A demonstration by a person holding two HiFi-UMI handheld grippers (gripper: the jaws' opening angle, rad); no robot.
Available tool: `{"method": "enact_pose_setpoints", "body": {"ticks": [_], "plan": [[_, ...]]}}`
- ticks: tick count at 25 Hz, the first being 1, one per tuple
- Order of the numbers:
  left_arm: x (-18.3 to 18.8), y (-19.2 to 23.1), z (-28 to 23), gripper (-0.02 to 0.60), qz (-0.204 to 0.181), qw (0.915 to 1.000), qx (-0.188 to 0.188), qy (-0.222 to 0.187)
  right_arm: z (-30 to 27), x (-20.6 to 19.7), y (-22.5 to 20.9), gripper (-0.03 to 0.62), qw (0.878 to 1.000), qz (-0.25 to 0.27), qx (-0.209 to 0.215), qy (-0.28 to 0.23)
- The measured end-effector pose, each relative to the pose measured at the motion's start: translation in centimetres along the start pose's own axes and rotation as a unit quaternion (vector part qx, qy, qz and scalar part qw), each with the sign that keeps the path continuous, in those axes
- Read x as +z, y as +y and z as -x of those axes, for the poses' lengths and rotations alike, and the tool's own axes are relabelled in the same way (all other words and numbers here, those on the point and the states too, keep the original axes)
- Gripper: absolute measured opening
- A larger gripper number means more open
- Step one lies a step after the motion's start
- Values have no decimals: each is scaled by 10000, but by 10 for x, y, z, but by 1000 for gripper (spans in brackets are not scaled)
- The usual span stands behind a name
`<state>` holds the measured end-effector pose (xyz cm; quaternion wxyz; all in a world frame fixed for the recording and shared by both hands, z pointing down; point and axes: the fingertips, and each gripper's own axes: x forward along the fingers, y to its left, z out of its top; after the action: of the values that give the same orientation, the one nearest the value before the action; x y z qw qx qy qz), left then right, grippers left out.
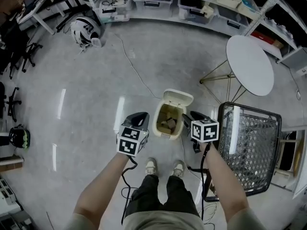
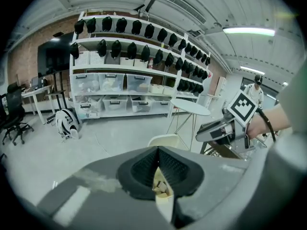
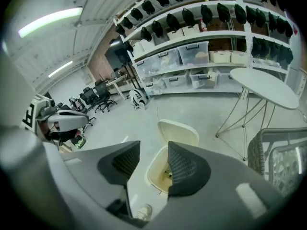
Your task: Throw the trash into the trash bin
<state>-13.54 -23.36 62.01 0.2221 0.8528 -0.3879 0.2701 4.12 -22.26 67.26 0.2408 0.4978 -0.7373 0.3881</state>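
Note:
A cream trash bin [image 1: 160, 124] stands on the floor just ahead of the person's shoes, its lid [image 1: 178, 98] flipped open and brownish trash [image 1: 169, 124] inside. My left gripper [image 1: 140, 117] hovers at the bin's left rim; in the left gripper view its pads [image 2: 144, 166] meet at the tips and grip nothing, with the bin [image 2: 165, 198] showing past them. My right gripper [image 1: 188, 117] hangs at the bin's right rim. In the right gripper view [image 3: 153, 164] its jaws stand apart and empty above the bin [image 3: 158, 174].
A round white table [image 1: 249, 65] stands at the back right and a wire mesh cart [image 1: 249, 147] close to my right. Shelves with plastic boxes [image 1: 153, 1] line the far wall. A white bag [image 1: 85, 30] and office chairs [image 1: 14, 56] lie far left. A cable [image 1: 136, 73] crosses the floor.

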Motion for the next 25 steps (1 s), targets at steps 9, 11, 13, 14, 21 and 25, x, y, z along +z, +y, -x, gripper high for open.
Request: {"method": "enact_pose_setpoints", "body": {"ticks": [9,11,13,14,21,25], "plan": [[87,-13,67,3,-536,9965,117,-637,107,72,36,146,9950,192,118,-974],[105,-17,85,3,-620,9947,154,-806,135,87,45,136,9922,240,175,-1212],[123,-22,103,3,-702,9924,197,-993,162,98,55,128,9888,299,228,-1446],[130,-25,112,3,-743,9911,223,-1085,176,103,59,124,9869,336,249,-1558],[177,-51,179,3,-1055,9811,408,-1570,271,132,83,103,9712,528,330,-2299],[199,-76,216,3,-1361,9720,433,-1868,326,144,99,94,9592,533,440,-2742]]}}
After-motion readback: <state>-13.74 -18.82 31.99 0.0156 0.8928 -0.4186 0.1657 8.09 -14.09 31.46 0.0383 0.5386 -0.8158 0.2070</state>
